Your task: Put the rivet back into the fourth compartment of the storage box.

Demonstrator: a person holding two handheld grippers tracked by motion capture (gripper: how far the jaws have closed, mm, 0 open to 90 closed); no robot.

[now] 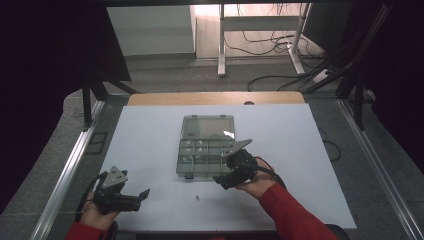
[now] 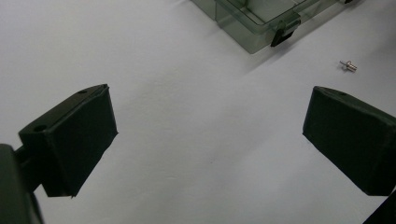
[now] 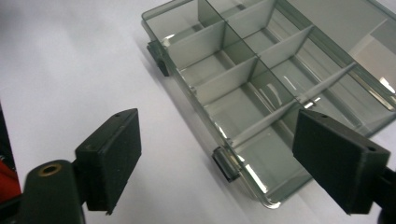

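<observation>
No brand, label or writing can be read on anything here. A white counter (image 1: 150, 150) carries the work; beyond its far edge lie a grey floor (image 1: 165, 75), the legs of a white desk (image 1: 221, 40) and loose cables (image 1: 280, 45). Near the middle of the counter sits a clear, smoky-grey organizer box (image 1: 206, 146) with its lid folded open flat on the far side and its divided compartments on the near side; in the right gripper view the compartments look bare, and two dark latches (image 3: 226, 164) sit on its near wall. A small metal screw (image 1: 198, 197) lies alone on the counter, just near of the box and between the two hands; in the left gripper view it shows a little to the right of the box's latch.

The right gripper (image 1: 226, 178) is held at the box's near right corner, close against its wall. Its jaws stand wide apart with nothing between the pads; in its own view that corner and one latch lie between and just beyond them, untouched.

The left gripper (image 1: 142, 194) is low over the near left of the counter, well apart from the box, pointing right toward the screw. Its jaws are spread wide and hold nothing; bare counter lies between them
</observation>
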